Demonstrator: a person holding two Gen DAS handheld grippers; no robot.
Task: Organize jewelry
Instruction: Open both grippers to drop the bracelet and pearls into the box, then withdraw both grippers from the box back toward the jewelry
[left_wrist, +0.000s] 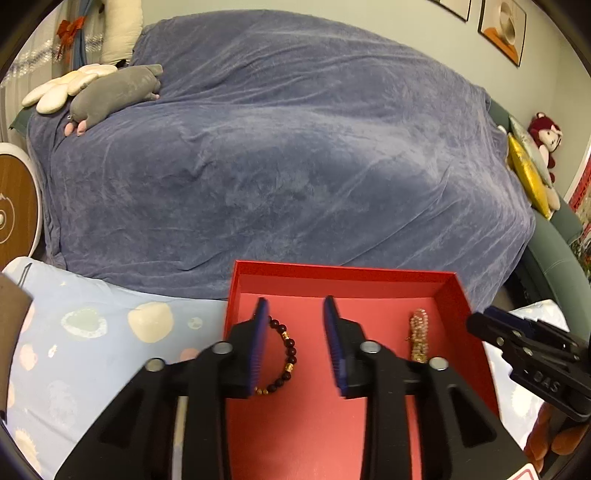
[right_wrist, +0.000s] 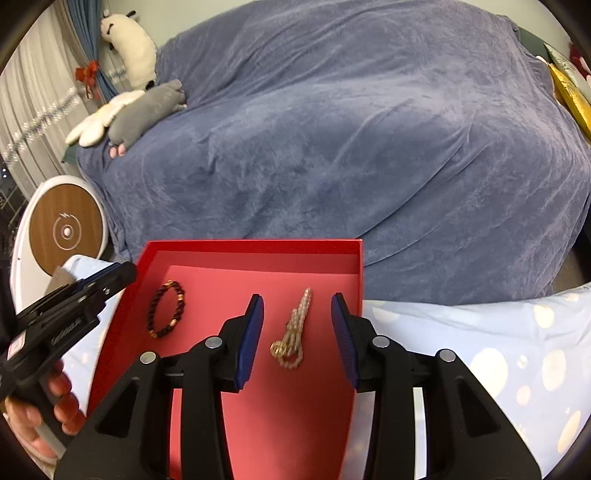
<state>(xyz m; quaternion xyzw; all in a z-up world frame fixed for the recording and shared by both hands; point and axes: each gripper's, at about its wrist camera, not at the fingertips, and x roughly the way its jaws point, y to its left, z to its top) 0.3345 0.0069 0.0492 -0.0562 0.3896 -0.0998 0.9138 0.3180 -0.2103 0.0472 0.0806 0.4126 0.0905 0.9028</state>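
A red open box (left_wrist: 343, 269) (right_wrist: 251, 245) rests on a light blue patterned cloth. Inside it lie two pieces. On the left is a dark bead bracelet (left_wrist: 289, 350) (right_wrist: 168, 314) with gold beads. On the right is a pale pink bead bracelet (left_wrist: 419, 338) (right_wrist: 293, 339) with a gold charm. My left gripper (left_wrist: 295, 310) hangs open over the box; the dark bracelet lies just inside its left finger, partly hidden and not pinched. My right gripper (right_wrist: 298, 306) is open too, and the pink bracelet lies loose on the box floor between its fingers.
A bed under a blue-grey blanket (left_wrist: 288, 155) fills the space beyond the box. Plush toys (left_wrist: 118, 92) sit at its far left, a gold cushion (left_wrist: 528, 177) at its right. A round white and wood device (right_wrist: 66, 229) stands left. A hand (right_wrist: 55, 402) holds the left gripper.
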